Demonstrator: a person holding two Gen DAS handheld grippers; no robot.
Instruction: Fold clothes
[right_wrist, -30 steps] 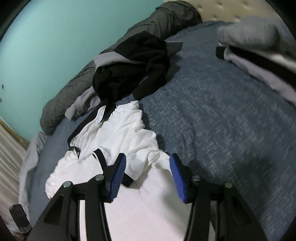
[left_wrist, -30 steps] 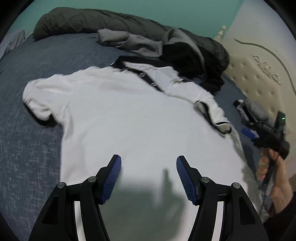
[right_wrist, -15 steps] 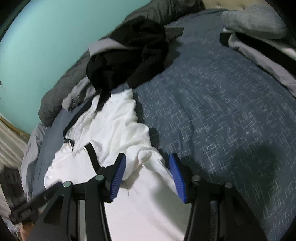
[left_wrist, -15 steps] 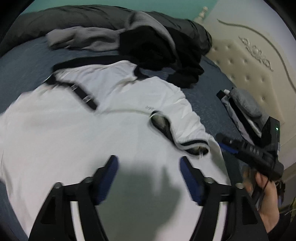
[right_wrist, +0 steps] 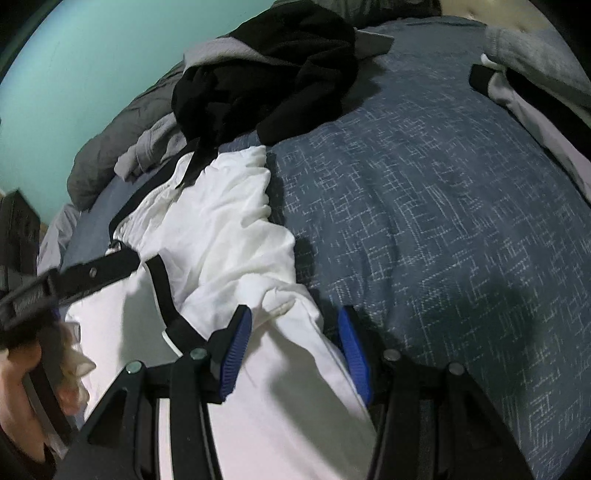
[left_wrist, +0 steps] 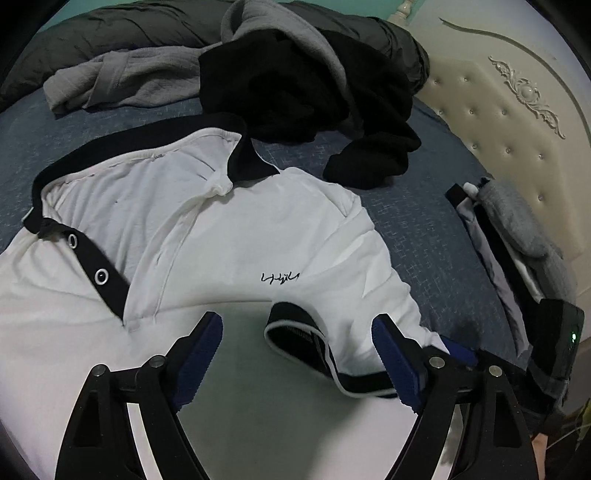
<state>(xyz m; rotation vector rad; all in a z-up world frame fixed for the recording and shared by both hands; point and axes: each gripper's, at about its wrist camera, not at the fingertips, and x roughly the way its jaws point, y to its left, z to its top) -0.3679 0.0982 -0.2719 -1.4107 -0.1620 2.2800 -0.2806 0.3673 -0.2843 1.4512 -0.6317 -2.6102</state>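
A white polo shirt (left_wrist: pixel 229 258) with a black collar and snap placket lies face up on the blue bedspread (left_wrist: pixel 424 236). My left gripper (left_wrist: pixel 299 354) hovers over its right sleeve. The jaws are opening wide, with the black-trimmed sleeve cuff (left_wrist: pixel 295 332) lying loose between the blue pads, which do not press on it. In the right wrist view, my right gripper (right_wrist: pixel 295 347) stands part open low over the rumpled shirt (right_wrist: pixel 221 236) at its sleeve edge. White cloth runs between its fingers, and the pads do not pinch it. The left gripper's finger (right_wrist: pixel 92 273) shows at that view's left edge.
A black garment (left_wrist: pixel 306 92) and a grey one (left_wrist: pixel 129 77) are heaped beyond the collar, with a dark duvet (left_wrist: pixel 110 29) behind. A folded stack (left_wrist: pixel 517 236) lies by the tufted headboard (left_wrist: pixel 498 110). Bare bedspread (right_wrist: pixel 443 221) stretches to the shirt's right.
My left gripper has swept right across the shirt from its middle to the right sleeve, and its jaws have spread wider. The right gripper has dipped slightly closer to the sleeve edge.
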